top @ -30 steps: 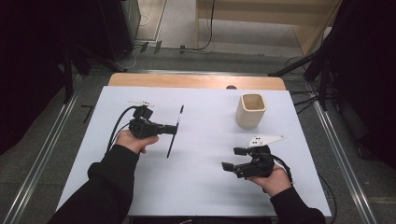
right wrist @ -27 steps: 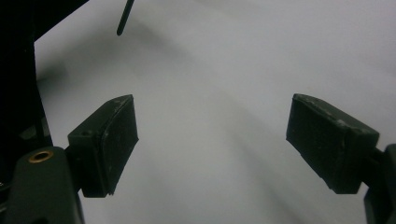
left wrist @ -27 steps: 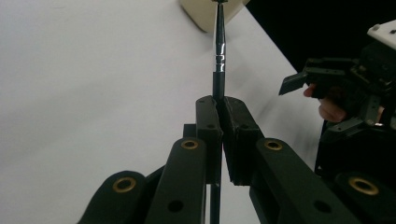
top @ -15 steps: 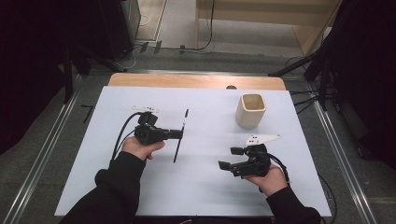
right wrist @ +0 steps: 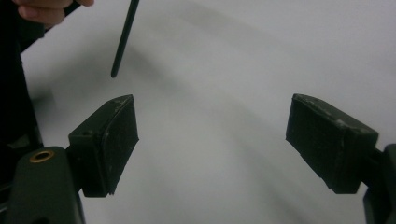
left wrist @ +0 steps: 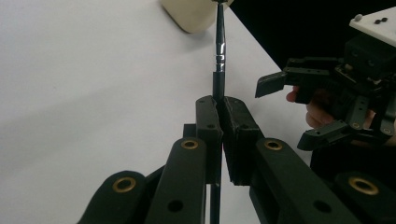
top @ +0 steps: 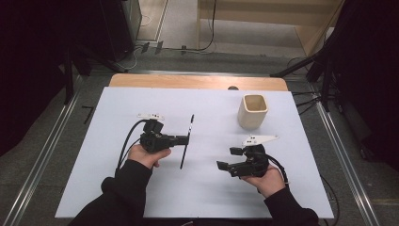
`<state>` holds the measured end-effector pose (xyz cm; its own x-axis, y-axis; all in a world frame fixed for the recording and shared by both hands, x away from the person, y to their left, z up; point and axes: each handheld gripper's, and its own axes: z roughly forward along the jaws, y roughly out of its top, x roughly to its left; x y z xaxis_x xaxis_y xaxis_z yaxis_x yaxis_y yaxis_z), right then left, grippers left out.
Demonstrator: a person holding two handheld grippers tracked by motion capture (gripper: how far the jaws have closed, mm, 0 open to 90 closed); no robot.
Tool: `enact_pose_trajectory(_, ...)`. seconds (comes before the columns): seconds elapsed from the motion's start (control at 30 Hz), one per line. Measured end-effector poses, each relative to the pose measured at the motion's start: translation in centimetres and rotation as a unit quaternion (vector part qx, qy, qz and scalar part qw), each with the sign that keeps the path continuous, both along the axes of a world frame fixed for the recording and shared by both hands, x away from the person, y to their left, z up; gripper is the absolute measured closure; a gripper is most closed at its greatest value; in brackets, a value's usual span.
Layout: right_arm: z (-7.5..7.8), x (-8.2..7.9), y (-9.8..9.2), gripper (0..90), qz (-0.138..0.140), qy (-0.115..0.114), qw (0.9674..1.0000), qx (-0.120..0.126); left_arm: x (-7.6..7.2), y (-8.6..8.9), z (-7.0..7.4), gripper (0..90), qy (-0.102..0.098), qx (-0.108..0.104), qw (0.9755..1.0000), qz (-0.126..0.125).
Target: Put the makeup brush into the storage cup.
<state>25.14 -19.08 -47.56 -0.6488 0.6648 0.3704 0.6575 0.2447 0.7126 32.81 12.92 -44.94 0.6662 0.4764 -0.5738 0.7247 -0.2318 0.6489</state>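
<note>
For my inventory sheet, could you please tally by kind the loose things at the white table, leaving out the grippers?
Slim black pen with metal end, clamped in the left gripper: 1
Cream square-sided cup, standing on the white table: 1
Total: 2

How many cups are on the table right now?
1. The beige cup stands on the white table at its far right, beyond the right gripper. Nothing looks hidden.
</note>
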Motion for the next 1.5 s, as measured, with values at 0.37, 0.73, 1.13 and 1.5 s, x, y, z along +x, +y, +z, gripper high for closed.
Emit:
enact_pose_trajectory(0.37,0.1,0.3,1.3,18.7,0.000,0.021,0.9995,0.025,-0.5,-0.6,-0.2,85.9,0.002,-0.005,1.0000,0.002)
enact_pose_trajectory(0.73,0.0,0.5,2.9,20.6,-0.005,0.023,0.9994,0.024,-1.0,-1.0,-0.2,85.9,-0.001,-0.014,0.9999,0.010)
enact_pose_trajectory(1.13,0.1,0.7,3.9,20.4,-0.011,0.025,0.9989,0.037,-1.2,-1.4,-0.3,85.9,-0.011,-0.014,0.9996,0.020)
enact_pose_trajectory(1.5,-0.1,1.0,4.9,27.4,-0.017,0.036,0.9978,0.053,-1.4,-2.0,-0.5,85.9,-0.012,-0.018,0.9994,0.027)
